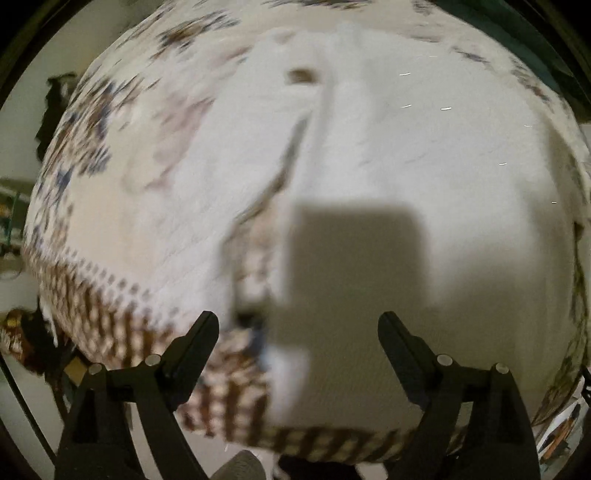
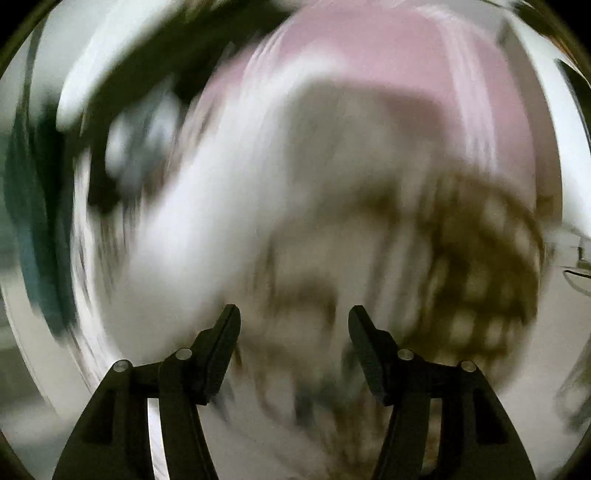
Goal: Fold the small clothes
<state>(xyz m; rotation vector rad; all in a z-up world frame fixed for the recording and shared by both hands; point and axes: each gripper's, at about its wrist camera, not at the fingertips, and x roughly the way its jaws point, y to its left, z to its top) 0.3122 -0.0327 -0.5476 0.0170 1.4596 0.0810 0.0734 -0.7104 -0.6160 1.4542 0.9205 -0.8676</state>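
A white garment (image 1: 388,147) lies spread on a patterned cream-and-brown cloth (image 1: 110,317) in the left wrist view. It has a small tag near its top and a fold line down its middle. My left gripper (image 1: 298,321) hangs open above the garment's near edge and casts a square shadow on it. The right wrist view is heavily motion-blurred. It shows a white garment part (image 2: 207,206), a pink patch (image 2: 369,48) behind it and the brown-checked cloth (image 2: 480,266). My right gripper (image 2: 294,314) is open and holds nothing.
The patterned cloth covers a round surface whose edge (image 1: 332,448) lies just below my left gripper. Dark objects (image 1: 55,107) and clutter sit beyond the left edge. A dark green thing (image 1: 517,33) lies at the far right. Dark shapes (image 2: 147,74) smear across the right view's upper left.
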